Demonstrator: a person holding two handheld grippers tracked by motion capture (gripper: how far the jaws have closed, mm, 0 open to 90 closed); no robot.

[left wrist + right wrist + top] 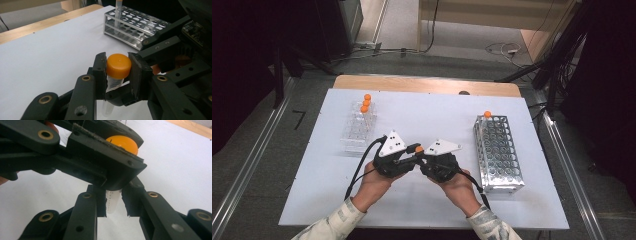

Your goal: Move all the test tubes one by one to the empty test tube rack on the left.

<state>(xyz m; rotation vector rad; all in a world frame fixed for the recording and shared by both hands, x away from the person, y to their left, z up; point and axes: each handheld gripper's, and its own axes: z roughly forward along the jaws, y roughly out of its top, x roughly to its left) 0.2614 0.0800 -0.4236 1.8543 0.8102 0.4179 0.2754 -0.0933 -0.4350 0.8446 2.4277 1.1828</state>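
Observation:
A clear tube with an orange cap [419,149] is held between both grippers above the middle of the white table [432,112]. In the left gripper view, my left gripper [118,69] is shut on the orange cap [118,62], one pad pressed on each side. The tube's ribbed clear body [110,92] hangs below the cap. In the right gripper view, my right gripper [114,198] is shut on the clear tube body [112,206], just under the left gripper's jaw [100,157]. The cap [125,143] peeks out above that jaw.
A clear plastic rack [357,131] at the left holds three orange-capped tubes [366,102]. A metal rack [498,152] with many holes stands at the right, one orange-capped tube [487,114] at its far end. The table's wooden far edge [427,85] runs behind.

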